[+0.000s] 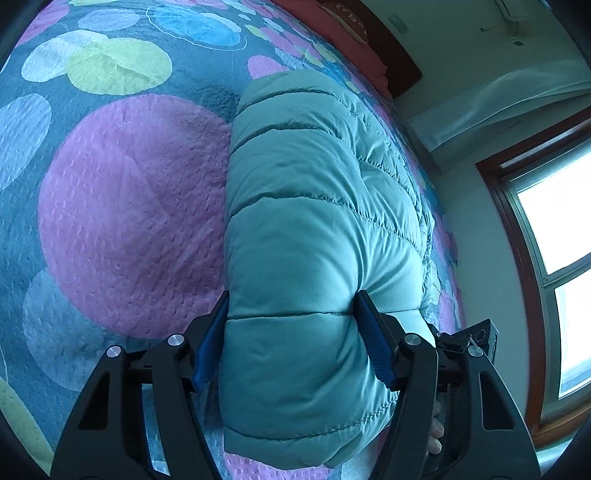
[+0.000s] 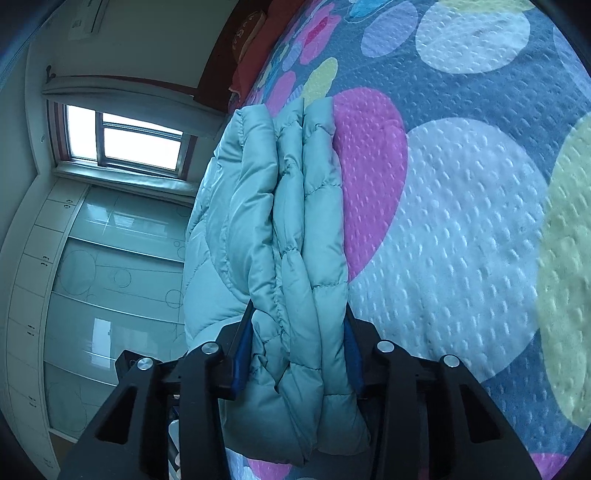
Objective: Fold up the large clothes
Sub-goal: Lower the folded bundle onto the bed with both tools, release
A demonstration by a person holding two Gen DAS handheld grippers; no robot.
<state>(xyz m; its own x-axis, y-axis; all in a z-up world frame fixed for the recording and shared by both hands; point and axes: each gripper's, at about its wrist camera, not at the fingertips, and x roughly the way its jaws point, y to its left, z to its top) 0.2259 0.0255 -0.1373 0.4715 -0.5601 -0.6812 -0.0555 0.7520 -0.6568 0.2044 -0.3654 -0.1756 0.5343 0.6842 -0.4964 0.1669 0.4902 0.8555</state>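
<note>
A pale teal quilted puffer jacket lies folded into a thick bundle on a bed with a spotted cover. In the left wrist view my left gripper is shut on the near end of the bundle, and its blue pads press into the padding, which bulges between them. In the right wrist view the jacket shows as several stacked layers seen edge-on. My right gripper is shut on those layers near their near end, on the spotted cover.
The jacket lies along the bed's edge. A red pillow and dark headboard are at the far end. Beyond the edge are a window, a wall of pale wardrobe doors and a person's fingers behind the left gripper.
</note>
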